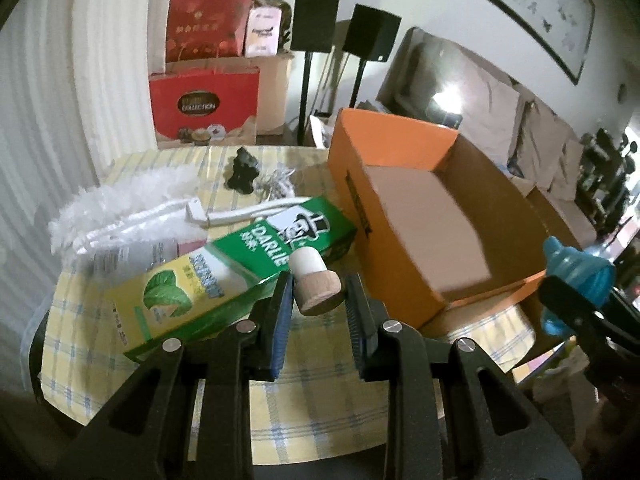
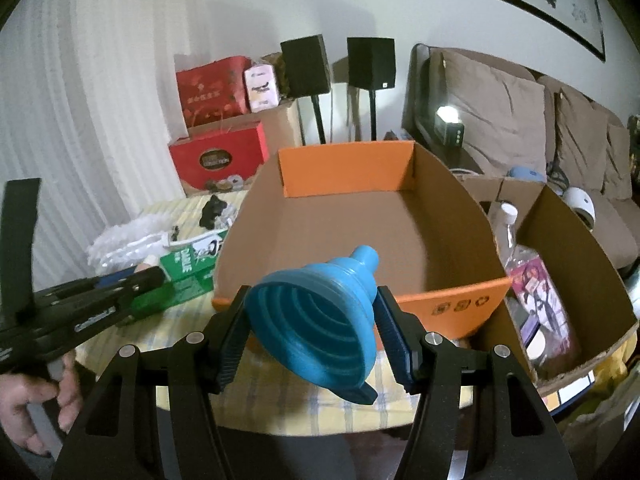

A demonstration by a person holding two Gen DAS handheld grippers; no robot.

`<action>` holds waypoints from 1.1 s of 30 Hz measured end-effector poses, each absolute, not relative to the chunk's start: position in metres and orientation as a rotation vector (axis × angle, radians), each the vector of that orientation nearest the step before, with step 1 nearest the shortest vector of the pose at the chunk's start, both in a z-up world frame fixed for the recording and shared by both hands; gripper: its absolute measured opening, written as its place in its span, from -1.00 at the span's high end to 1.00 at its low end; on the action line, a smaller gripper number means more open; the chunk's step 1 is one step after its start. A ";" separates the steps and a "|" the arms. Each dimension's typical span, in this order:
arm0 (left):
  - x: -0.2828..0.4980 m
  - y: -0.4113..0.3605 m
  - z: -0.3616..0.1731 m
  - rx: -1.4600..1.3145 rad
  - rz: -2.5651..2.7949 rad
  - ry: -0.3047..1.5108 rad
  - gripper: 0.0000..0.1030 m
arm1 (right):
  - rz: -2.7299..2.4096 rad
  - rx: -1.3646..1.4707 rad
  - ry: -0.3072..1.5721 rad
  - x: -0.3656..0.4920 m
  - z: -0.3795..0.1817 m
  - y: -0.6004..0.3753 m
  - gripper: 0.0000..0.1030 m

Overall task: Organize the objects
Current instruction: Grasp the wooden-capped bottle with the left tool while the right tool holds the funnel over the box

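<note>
Left wrist view: the left gripper (image 1: 318,294) is clamped on a small cork stopper (image 1: 314,286), held above the table just left of the open orange box (image 1: 384,216). The stopper looks light and slightly yielding, best gripped across its wide cap.

Right wrist view: the right gripper (image 2: 310,320), jaws about half apart, clasps a blue funnel (image 2: 320,312) by its ribbed cone at the box's near wall. The funnel is probably soft, collapsible and liable to squash.

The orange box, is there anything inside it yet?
No, the orange box shows only its bare brown floor, and the blue funnel is outside it, held in the right gripper.
</note>
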State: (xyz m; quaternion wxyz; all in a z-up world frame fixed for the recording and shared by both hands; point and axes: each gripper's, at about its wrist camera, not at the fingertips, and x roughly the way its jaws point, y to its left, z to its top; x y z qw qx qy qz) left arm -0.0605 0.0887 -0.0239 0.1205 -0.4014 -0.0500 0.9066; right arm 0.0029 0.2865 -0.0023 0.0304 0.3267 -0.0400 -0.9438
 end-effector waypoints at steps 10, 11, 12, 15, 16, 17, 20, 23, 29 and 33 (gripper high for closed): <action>-0.072 0.121 -0.004 -1.112 2.643 -0.117 0.54 | -2.941 0.995 -0.102 -0.018 0.005 0.302 -0.20; -0.075 0.125 -0.003 -1.109 2.643 -0.115 0.54 | -2.944 0.998 -0.109 -0.020 0.005 0.306 -0.20; -0.077 0.129 -0.003 -1.107 2.642 -0.116 0.54 | -2.947 1.000 -0.113 -0.022 0.005 0.308 -0.20; -0.081 0.141 0.000 -1.096 2.637 -0.115 0.54 | -2.956 1.007 -0.126 -0.028 0.006 0.318 -0.20; -0.083 0.145 0.001 -1.090 2.636 -0.115 0.54 | -2.959 1.006 -0.126 -0.030 0.007 0.320 -0.20; -0.085 0.148 0.001 -1.087 2.634 -0.114 0.54 | -2.964 1.006 -0.122 -0.032 0.007 0.323 -0.20; -0.090 0.158 0.000 -1.086 2.624 -0.112 0.54 | -2.978 1.012 -0.110 -0.038 0.007 0.330 -0.20; -0.096 0.169 -0.004 -1.097 2.609 -0.105 0.54 | -2.987 1.017 -0.106 -0.045 0.006 0.336 -0.20; -0.108 0.185 -0.014 -1.122 2.598 -0.091 0.54 | -2.996 1.051 -0.094 -0.062 -0.003 0.348 -0.20; -0.115 0.192 -0.019 -1.132 2.599 -0.082 0.54 | -2.993 1.076 -0.093 -0.071 -0.010 0.353 -0.20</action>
